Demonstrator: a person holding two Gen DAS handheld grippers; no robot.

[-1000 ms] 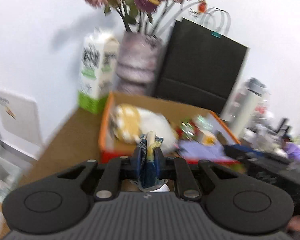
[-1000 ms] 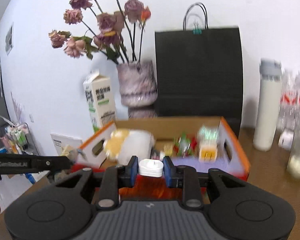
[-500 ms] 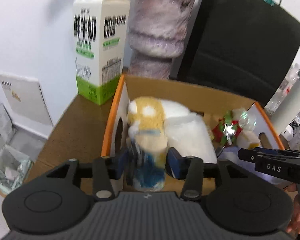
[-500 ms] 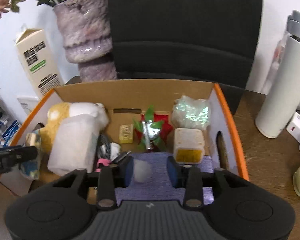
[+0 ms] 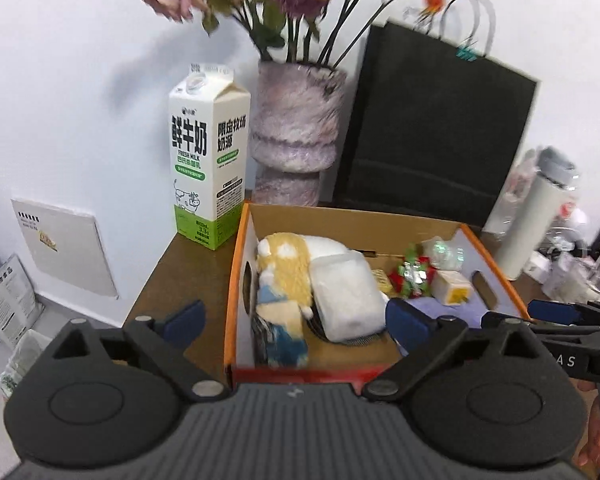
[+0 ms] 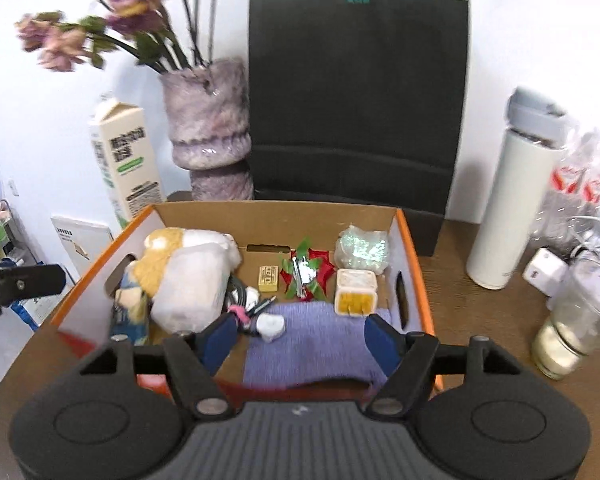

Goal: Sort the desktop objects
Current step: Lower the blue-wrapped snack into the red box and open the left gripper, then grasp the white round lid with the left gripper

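A cardboard box (image 5: 236, 280) with an orange rim (image 6: 414, 264) holds a yellow-and-white plush toy (image 5: 288, 268), a white pack (image 5: 344, 296), a purple cloth (image 6: 312, 344) and small items. My left gripper (image 5: 296, 320) hangs over the box's near left corner, its jaws opening wide and apart from everything. Below it a blue-and-yellow wrapped item (image 5: 280, 344) lies loose in the box. My right gripper (image 6: 300, 338) is over the near edge with its jaws opening. A small white object (image 6: 270, 326) rests on the cloth between them, touching neither pad.
Behind the box stand a milk carton (image 5: 210, 168), a furry vase with dried flowers (image 5: 296, 132) and a black paper bag (image 6: 356, 100). To the right are a white bottle (image 6: 512, 200), a white charger (image 6: 544, 270) and a glass jar (image 6: 568, 332).
Both grippers went from shut on their items to wide apart. The blue-and-yellow item and the white object now lie in the box. Both grippers have drawn back from the box.
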